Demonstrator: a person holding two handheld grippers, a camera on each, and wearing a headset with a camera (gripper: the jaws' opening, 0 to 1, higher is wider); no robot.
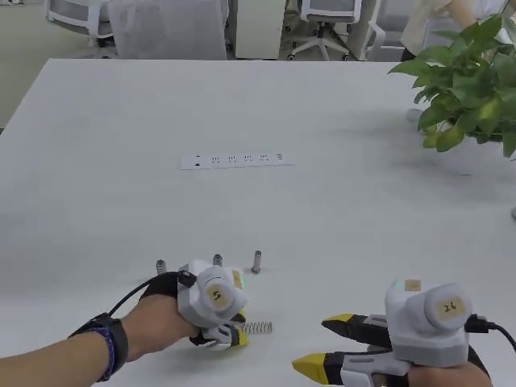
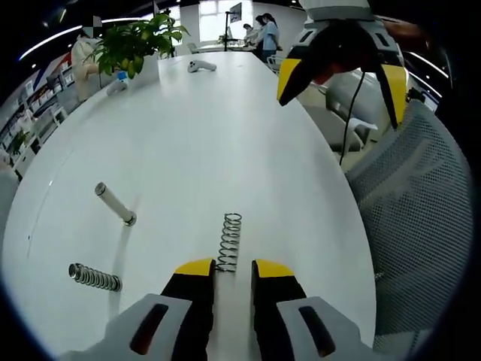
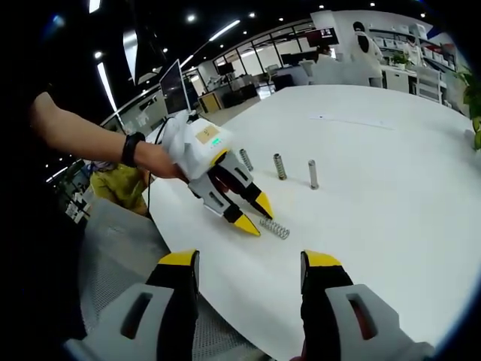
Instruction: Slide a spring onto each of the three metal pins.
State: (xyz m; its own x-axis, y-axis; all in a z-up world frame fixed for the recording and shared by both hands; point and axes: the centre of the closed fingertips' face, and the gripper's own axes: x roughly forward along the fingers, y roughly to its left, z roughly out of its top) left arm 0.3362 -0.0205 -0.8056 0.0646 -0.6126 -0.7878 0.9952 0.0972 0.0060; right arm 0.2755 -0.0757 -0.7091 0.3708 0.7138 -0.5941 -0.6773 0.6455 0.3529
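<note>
A loose spring (image 1: 258, 326) is seen lying flat on the white table (image 1: 363, 226), just ahead of the left gripper (image 1: 235, 332). That gripper is held low over the tabletop by a hand (image 1: 161, 318) with a dark wristband. In the left gripper view its yellow-tipped fingers (image 2: 195, 268) are shown a little apart, with a narrow gap between them and nothing clamped. The near end of the loose spring is placed right at the mouth of that gap, close to one tip. Whether it is touched cannot be told.

A bare pin (image 1: 256, 261) is stood upright on the table just beyond the loose spring. In a row with it, to its left in the head view, are stood a middle pin (image 1: 217, 260) and an end pin (image 1: 160, 265). The middle pin is shown wrapped in coils in the right gripper view. The end pin looks sleeved the same way, though it is too small for certainty.

The right gripper (image 1: 322, 345) is held off to the right, well apart from the loose spring, and is pointed toward the left gripper. Its fingers are spread wide and nothing is held between them.

A power strip (image 1: 238, 160) is laid flat farther back on the table, and a leafy plant (image 1: 468, 81) is placed at the far right edge.
</note>
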